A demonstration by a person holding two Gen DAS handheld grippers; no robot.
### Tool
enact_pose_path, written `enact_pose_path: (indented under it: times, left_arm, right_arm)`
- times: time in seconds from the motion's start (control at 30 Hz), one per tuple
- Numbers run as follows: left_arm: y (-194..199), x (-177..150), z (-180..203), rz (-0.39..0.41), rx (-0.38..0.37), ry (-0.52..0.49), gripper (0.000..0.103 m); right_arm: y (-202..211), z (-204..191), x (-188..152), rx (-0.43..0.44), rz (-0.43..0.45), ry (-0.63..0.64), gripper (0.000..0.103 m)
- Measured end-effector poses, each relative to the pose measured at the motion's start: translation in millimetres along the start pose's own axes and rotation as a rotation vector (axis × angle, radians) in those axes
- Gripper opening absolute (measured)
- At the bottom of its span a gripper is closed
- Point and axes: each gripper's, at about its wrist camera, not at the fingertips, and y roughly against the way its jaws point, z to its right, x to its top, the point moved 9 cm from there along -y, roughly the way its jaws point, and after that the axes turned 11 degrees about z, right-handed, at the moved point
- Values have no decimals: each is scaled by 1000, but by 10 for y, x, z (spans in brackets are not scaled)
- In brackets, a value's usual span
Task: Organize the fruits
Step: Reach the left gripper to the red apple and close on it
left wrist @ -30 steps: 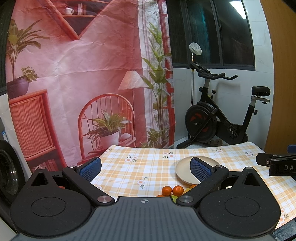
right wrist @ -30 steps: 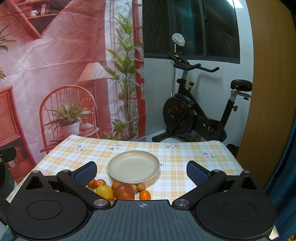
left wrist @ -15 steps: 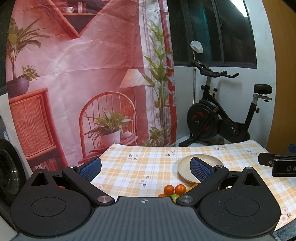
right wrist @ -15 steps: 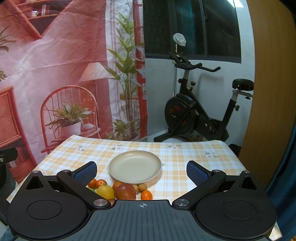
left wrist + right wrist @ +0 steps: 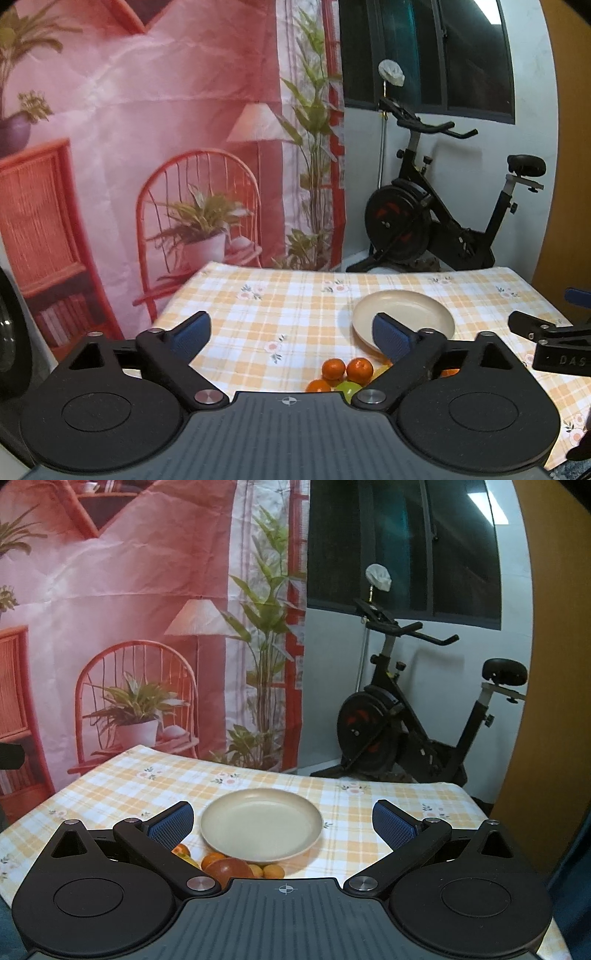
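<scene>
A beige plate (image 5: 261,827) (image 5: 402,314) lies bare on the checked tablecloth (image 5: 147,779). Just in front of it sits a cluster of fruit: small oranges (image 5: 347,369), a green fruit (image 5: 347,387), a red-brown apple (image 5: 229,869) and small brownish fruits (image 5: 273,870), partly hidden behind the gripper bodies. My left gripper (image 5: 291,332) hangs above the cloth left of the plate, its jaws closing with nothing between them. My right gripper (image 5: 282,819) stands open, wide around the plate from above, holding nothing. Its finger (image 5: 532,326) shows in the left wrist view.
An exercise bike (image 5: 406,720) stands behind the table by the window wall. A printed pink backdrop (image 5: 147,129) with a chair and plants hangs behind the table's far left edge. A wooden panel (image 5: 546,664) borders the right.
Both grippers sank and moved forward toward the table, so plate and fruit sit lower and nearer. The left jaws narrowed slightly.
</scene>
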Motion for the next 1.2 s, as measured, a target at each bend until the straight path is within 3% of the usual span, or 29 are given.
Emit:
enact_pose_path:
  times: [0.2,0.47,0.67,1.2]
  left_arm:
    - [-244,-139,-4,-13,-17,-6,86]
    - [-534,-357,24,-45,-45,12,84]
    - [-681,-560,137,-87,-100,26,83]
    - [-802,-975,323,-193,-162,48,79]
  right_arm:
    - [-257,-6,-258,50,-18,-49,103]
    - [-481,-47,-577,102,-52,-102,103]
    - [-520,-135,-840,154,-113,-116,103]
    - [-472,-249,-1249,232,-202,-86,101]
